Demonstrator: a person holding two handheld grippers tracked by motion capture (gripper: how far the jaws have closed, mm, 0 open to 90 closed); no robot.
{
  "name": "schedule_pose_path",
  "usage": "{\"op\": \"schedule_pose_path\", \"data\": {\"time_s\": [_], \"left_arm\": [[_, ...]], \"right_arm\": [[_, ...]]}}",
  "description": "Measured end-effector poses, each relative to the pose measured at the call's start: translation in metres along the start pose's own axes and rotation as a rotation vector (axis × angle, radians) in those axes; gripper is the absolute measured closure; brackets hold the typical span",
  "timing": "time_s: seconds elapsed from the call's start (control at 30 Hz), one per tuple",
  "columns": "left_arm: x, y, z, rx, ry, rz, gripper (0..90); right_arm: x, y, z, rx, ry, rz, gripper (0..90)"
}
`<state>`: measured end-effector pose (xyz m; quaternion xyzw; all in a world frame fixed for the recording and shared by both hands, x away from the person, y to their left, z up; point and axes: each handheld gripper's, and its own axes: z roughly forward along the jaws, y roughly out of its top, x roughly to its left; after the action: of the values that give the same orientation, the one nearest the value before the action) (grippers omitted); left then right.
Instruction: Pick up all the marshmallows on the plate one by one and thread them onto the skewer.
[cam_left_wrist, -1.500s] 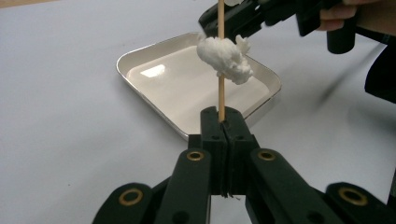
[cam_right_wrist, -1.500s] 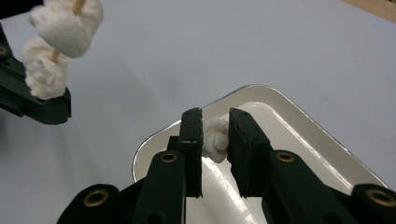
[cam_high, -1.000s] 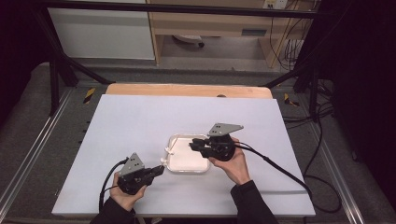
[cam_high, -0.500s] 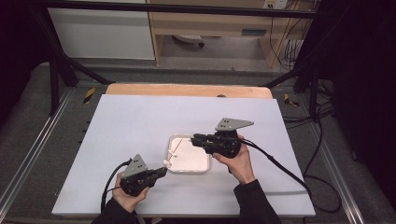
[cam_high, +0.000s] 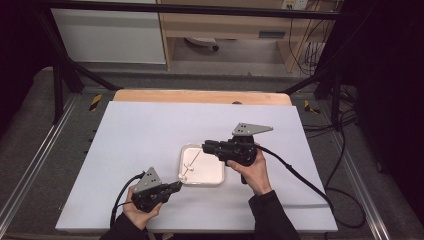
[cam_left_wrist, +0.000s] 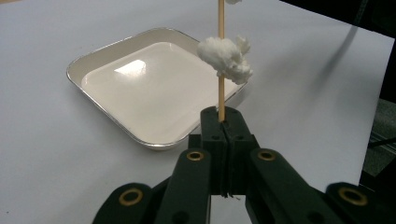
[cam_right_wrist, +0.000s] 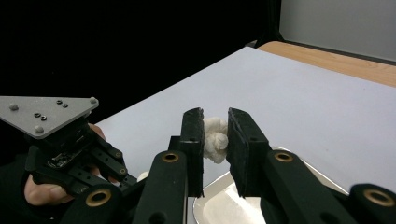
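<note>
- Your left gripper (cam_high: 172, 187) sits at the near left of the white table (cam_high: 135, 135). Its jaws are closed tight on the lower end of a thin wooden skewer (cam_left_wrist: 221, 70), as the left gripper view shows.
- The skewer runs from those jaws up and across the white square tray (cam_high: 212, 177) toward your right gripper (cam_high: 206, 147).
- 1 white fluffy piece (cam_left_wrist: 225, 56) is threaded on the skewer a short way above the left gripper's jaws.
- Your right gripper is held above the tray's far right corner, with its grey plate on top. In the right gripper view its jaws are closed on a second white fluffy piece (cam_right_wrist: 214, 138), both pads touching it.
- Whether that second piece sits on the skewer I cannot tell; the jaws hide the stick.
- The tray lies flat on the table between your 2 hands, its glossy floor bare.
</note>
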<state>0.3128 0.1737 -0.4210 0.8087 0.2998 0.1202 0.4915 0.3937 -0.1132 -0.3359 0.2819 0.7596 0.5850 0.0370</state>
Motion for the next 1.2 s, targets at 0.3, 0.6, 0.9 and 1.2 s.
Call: {"op": "schedule_pose_path", "data": {"time_s": [0.3,0.6,0.9,1.2], "left_arm": [[0.000,0.000,0.000,0.002,-0.002,0.002,88.6],[-0.001,0.000,0.000,-0.002,-0.002,0.011,88.6],[-0.002,-0.001,0.001,0.004,0.004,0.021,88.6],[-0.003,-0.001,0.003,0.019,0.004,0.036,88.7]], "right_arm": [[0.001,-0.003,0.006,0.015,0.021,0.006,76.6],[0.002,-0.004,0.008,0.021,0.047,0.020,77.3],[0.004,-0.008,0.012,0.036,0.071,0.029,79.0],[0.006,-0.011,0.013,0.051,0.092,0.025,80.3]]}}
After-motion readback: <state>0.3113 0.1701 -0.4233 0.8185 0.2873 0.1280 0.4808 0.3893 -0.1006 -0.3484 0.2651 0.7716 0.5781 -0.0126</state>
